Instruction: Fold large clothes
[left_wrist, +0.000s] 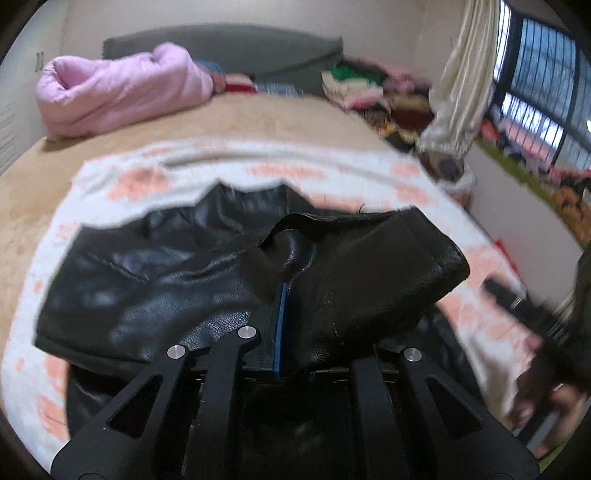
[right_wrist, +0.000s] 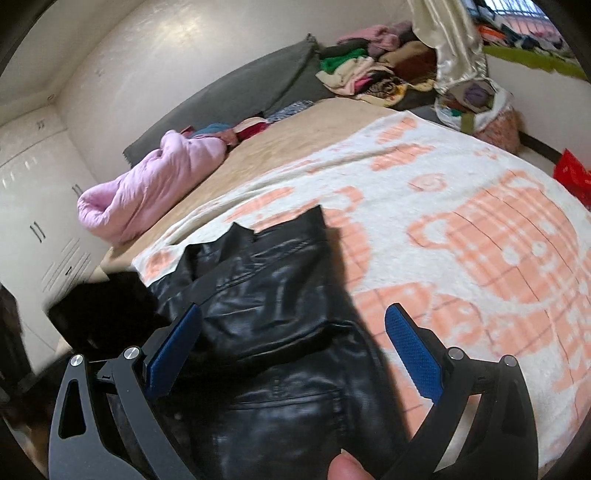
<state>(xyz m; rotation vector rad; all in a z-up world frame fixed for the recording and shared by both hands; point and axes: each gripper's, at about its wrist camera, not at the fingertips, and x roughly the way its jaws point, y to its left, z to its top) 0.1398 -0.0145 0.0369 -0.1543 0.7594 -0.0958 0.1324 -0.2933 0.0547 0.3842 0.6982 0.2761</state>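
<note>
Quilt: far left on the bed we see a rolled pink quilt (left_wrist: 122, 86).
Jacket: our black leather jacket (right_wrist: 266, 295) lies near us on the white-and-peach blanket (right_wrist: 480, 229), one flap lifted.
Left gripper: our left gripper (left_wrist: 286, 295) has its blue pads pressed together on a fold of the jacket, holding that flap up.
Right gripper: our right gripper (right_wrist: 295, 332) hangs over the jacket, fingers spread wide, nothing between them.
Clothes: far right we see heaped clothes (right_wrist: 362, 70) beside a cream curtain (left_wrist: 465, 74).
</note>
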